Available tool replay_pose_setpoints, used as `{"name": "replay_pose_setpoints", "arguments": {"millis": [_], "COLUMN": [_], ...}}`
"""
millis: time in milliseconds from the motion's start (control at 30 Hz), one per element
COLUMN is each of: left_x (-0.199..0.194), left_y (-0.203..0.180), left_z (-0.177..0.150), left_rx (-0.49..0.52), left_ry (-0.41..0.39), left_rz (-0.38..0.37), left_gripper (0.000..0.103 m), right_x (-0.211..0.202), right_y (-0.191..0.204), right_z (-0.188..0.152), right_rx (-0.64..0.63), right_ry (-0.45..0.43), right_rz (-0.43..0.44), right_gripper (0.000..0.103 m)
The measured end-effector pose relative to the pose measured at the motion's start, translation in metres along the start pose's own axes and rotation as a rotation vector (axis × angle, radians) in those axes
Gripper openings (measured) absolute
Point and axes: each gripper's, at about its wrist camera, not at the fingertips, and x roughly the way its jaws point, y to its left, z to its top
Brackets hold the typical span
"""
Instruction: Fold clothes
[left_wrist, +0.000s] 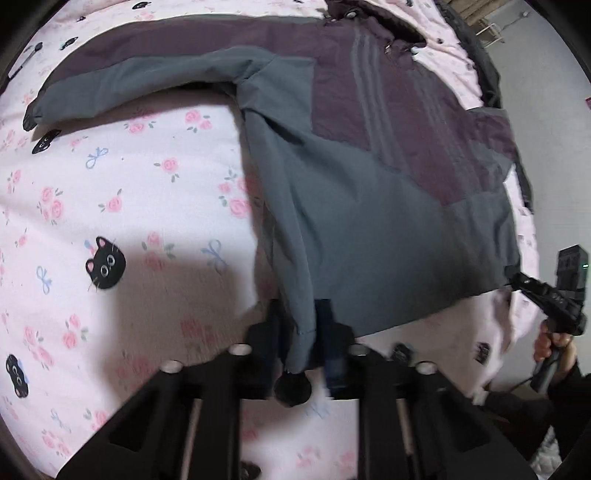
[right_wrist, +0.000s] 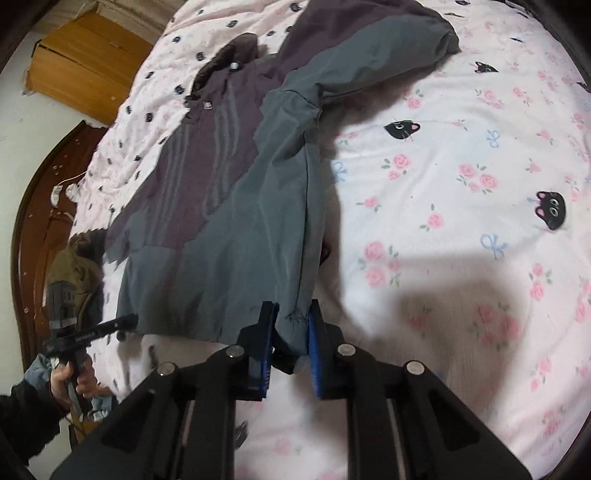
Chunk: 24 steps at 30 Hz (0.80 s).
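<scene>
A grey and dark purple jacket (left_wrist: 369, 177) lies spread on the bed, one sleeve (left_wrist: 140, 81) stretched out to the side. My left gripper (left_wrist: 300, 332) is shut on the jacket's bottom hem corner, which hangs between the fingers. My right gripper (right_wrist: 291, 328) is shut on the other bottom hem corner of the jacket (right_wrist: 240, 229). Each view shows the other gripper at the far hem edge: the right gripper (left_wrist: 524, 284) in the left wrist view, the left gripper (right_wrist: 125, 321) in the right wrist view. The hem is lifted slightly off the bed.
The bed has a pink sheet (left_wrist: 129, 206) with roses, bows and black cat faces. A dark wooden bed frame (right_wrist: 37, 206) and a wooden cabinet (right_wrist: 88, 62) stand beside it. An olive garment (right_wrist: 77, 266) lies at the bed's edge.
</scene>
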Motion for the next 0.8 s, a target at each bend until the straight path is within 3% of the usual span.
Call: {"name": "replay_pose_setpoints", "arguments": {"millis": [133, 167, 200, 267, 400, 467, 633, 800], "left_x": [-0.003, 0.000, 0.003, 0.005, -0.013, -0.020, -0.034, -0.005], "left_y": [0.000, 0.001, 0.002, 0.001, -0.014, -0.026, -0.069, -0.148], "left_z": [0.000, 0.002, 0.004, 0.010, 0.027, 0.042, 0.096, 0.147], "left_rx": [0.018, 0.015, 0.012, 0.025, 0.141, 0.206, 0.262, 0.342], "left_ry": [0.041, 0.057, 0.073, 0.087, 0.041, 0.014, -0.068, -0.129], "left_rz": [0.015, 0.031, 0.047, 0.100, 0.289, 0.350, 0.273, 0.097], "left_gripper": [0.010, 0.018, 0.021, 0.027, 0.039, 0.039, 0.039, 0.040], "right_x": [-0.008, -0.007, 0.000, 0.004, -0.027, -0.045, -0.078, -0.080], "right_y": [0.007, 0.007, 0.005, 0.002, -0.012, -0.023, -0.060, -0.100], "right_z": [-0.009, -0.011, -0.012, -0.010, 0.022, 0.048, 0.131, 0.206], "right_rx": [-0.021, -0.020, -0.019, -0.011, 0.002, -0.011, -0.011, 0.030], "right_ry": [0.028, 0.042, 0.075, 0.107, -0.037, -0.120, -0.325, -0.430], "right_rz": [-0.004, -0.014, -0.048, -0.103, -0.117, -0.142, -0.182, -0.189], "right_gripper": [0.017, 0.019, 0.029, 0.040, 0.063, 0.064, 0.064, 0.063]}}
